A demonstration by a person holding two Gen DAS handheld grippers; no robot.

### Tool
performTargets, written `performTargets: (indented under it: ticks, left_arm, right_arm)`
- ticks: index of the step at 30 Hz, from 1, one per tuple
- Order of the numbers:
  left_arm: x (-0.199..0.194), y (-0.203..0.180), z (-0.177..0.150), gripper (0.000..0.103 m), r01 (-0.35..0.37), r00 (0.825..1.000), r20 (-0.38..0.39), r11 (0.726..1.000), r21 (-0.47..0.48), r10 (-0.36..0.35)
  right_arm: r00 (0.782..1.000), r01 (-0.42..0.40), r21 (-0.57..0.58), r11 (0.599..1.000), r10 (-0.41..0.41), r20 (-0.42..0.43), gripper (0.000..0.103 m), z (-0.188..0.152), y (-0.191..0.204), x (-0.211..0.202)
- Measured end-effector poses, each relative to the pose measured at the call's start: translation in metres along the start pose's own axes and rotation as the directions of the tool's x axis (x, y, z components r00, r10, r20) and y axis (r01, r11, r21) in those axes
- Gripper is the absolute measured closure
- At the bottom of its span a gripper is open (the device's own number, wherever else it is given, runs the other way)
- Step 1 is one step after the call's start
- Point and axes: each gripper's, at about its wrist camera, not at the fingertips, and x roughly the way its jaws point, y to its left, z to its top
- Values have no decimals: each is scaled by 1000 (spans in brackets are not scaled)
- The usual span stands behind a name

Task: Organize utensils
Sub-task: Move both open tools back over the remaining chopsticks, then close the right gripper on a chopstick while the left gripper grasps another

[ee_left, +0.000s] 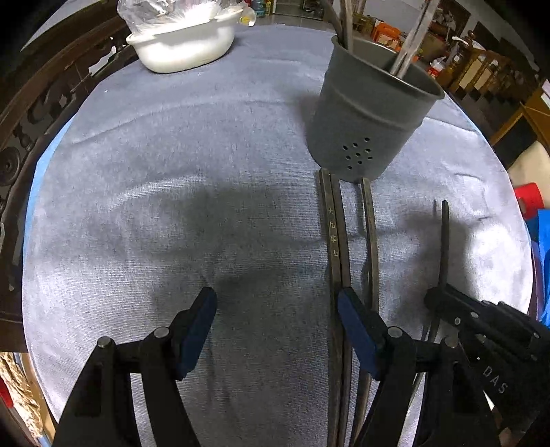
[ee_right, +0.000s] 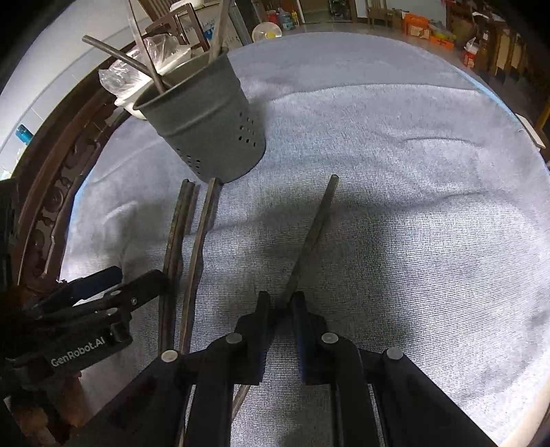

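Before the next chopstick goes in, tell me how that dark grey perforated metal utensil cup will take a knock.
The dark grey metal utensil cup looks thin-walled, so probably light. It narrows toward its base and long utensils lean out above its rim, so a sideways knock may tip it. The towelling cloth beneath likely resists sliding.

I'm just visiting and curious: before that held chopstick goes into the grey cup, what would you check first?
1. Right gripper shut on the chopstick: ok.
2. Grey holder upright on the cloth: ok.
3. Room left in the holder beside the utensils already standing in it: ok.
4. Left gripper open, holding nothing: ok.
5. Three chopsticks still on the cloth by the holder: not ok.
6. Firmness of grip: cannot tell.
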Motion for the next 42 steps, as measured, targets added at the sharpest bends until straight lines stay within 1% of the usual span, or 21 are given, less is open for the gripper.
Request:
performTargets:
  ticks: [3,6,7,10,13,14,15,16,17,21,23,25,28,31,32,33,35,36,37,39,42]
  left_arm:
    - [-1,2,1,28,-15,1000,-12,1000,-8,15]
    - [-1,6,3,28,24,999,-35,999,-28,-25]
    - [-1,6,3,28,18,999,-33,1000,-26,-19]
    - [-1,-1,4,28,-20,1000,-13,1000,11,20]
    - [-3,0,3,28,-41,999,-10,999,14,41]
    - [-3,3,3,28,-67,998,-11,998,16,67]
    - [1,7,1,29,-112,993,-37,994,20,112]
    - [4,10,0,29,-110,993,-50,994,16,110]
    - [5,15,-2,29,-86,995,-56,996,-1,85]
    - [-7,22,-1,29,-22,999,-42,999,-45,20]
    - [-13,17,3,29,-9,1000,-26,999,-45,7]
    - [-16,7,8,29,15,1000,-17,1000,-22,-15]
    - [-10,-4,10,29,3,1000,-26,1000,2,-3]
    - [10,-13,7,29,-34,997,-73,999,27,36]
    - [13,-12,6,30,-44,996,-77,999,32,46]
    - [14,-13,5,30,-61,996,-60,997,42,64]
    - [15,-10,6,30,-49,997,-66,998,30,51]
    - [14,-10,7,38,-52,996,-65,998,24,53]
    - [12,-9,9,50,-63,996,-65,998,21,64]
    - [9,-3,12,61,-64,995,-80,998,2,64]
    - [11,6,26,61,-51,989,-139,998,-28,47]
  right_arm:
    - [1000,-5,1,1000,5,2,88,-3,-3,-3]
    - [1000,-5,1,1000,5,4,88,-3,1,2]
    - [1000,-4,1,1000,4,5,88,-3,1,1]
    - [1000,-7,3,1000,7,4,88,-3,0,0]
    - [1000,-6,2,1000,6,3,88,-3,0,2]
    - [1000,-4,1,1000,4,3,88,-3,0,2]
    - [1000,-4,1,1000,4,3,88,-3,-1,1]
    - [1000,-4,2,1000,4,4,88,-3,-1,1]
    - [1000,-4,2,1000,4,5,88,-3,-1,1]
    - [1000,-2,1,1000,2,5,87,-3,0,3]
    - [1000,0,1,1000,0,4,87,-3,0,3]
    - [1000,1,1,1000,-1,4,87,-3,0,3]
    - [1000,-1,2,1000,1,3,87,-3,0,3]
    - [1000,-4,3,1000,4,3,87,-3,-1,3]
    - [1000,-4,3,1000,4,3,87,-3,-1,3]
    - [1000,-4,3,1000,4,3,87,-3,-1,3]
    - [1000,-2,1,1000,2,2,87,-3,-1,3]
    - [1000,-1,-1,1000,1,1,87,-3,-1,3]
    - [1000,2,-6,1000,-2,-1,87,-2,0,3]
    - [1000,3,-11,1000,-3,-10,87,-1,0,3]
    - [999,-8,-5,1000,8,-49,87,5,-1,5]
